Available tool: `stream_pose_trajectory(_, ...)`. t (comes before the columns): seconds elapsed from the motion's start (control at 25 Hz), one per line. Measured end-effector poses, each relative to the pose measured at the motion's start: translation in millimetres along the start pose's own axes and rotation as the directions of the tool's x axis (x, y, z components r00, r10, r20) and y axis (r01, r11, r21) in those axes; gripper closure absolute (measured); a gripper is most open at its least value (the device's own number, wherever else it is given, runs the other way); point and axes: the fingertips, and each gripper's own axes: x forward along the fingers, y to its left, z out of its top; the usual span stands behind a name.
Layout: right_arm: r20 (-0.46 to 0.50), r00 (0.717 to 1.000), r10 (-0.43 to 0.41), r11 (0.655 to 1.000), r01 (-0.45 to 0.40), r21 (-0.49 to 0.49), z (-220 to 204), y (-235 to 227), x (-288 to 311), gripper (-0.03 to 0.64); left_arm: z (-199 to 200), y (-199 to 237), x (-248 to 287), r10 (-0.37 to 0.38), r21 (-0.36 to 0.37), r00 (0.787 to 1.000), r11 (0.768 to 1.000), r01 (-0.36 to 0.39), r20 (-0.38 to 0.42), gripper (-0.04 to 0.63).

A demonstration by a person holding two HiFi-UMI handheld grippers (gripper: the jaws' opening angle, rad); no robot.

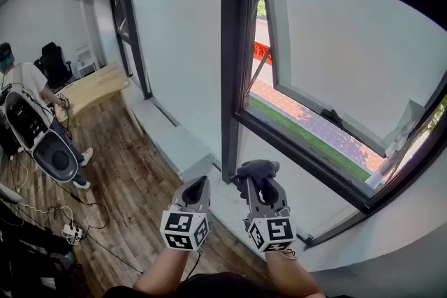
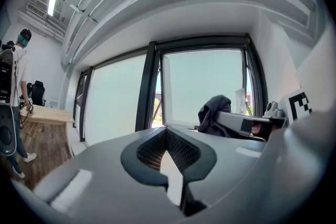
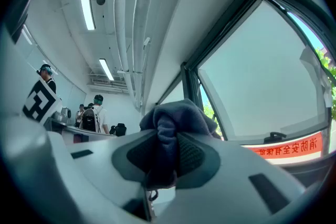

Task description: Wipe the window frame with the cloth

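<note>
Sticking forward toward the window frame [image 1: 230,45], the cloth [image 3: 176,120] sits clamped in the right gripper [image 3: 167,157]; left gripper [image 2: 167,148] closed.

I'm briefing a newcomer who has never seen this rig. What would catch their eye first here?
The dark window frame runs up the middle of the head view, with a sash to its right swung open outward. Low in front of it, the right claw is clamped on a bunched dark cloth, while the left claw beside it is shut and empty.
</note>
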Motion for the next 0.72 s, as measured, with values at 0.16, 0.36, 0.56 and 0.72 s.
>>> stream_pose_trajectory(0.16,-0.006,1.0,0.002,1.0,-0.002,-0.003,-3.5,1.8,2.5,0.531,-2.6,3.4,-0.9,0.004,-0.002,1.0,1.0,-0.004,-0.001,0.588)
stream_pose_trajectory(0.36,-0.001,1.0,0.001,1.0,-0.001,0.015,-4.4,7.4,2.7,0.531,-5.0,5.9,-3.6,-0.002,-0.007,1.0,1.0,0.001,-0.011,0.588)
stream_pose_trajectory(0.56,0.0,1.0,-0.006,1.0,0.006,0.031,-6.0,14.2,1.5,0.529,-9.6,9.4,-8.0,-0.019,-0.017,0.999,1.0,0.018,-0.026,0.587)
stream_pose_trajectory(0.72,-0.007,1.0,-0.022,0.999,0.022,0.024,-8.4,24.3,4.3,0.529,-11.1,21.3,-14.3,-0.027,-0.022,0.999,0.999,0.026,-0.028,0.586)
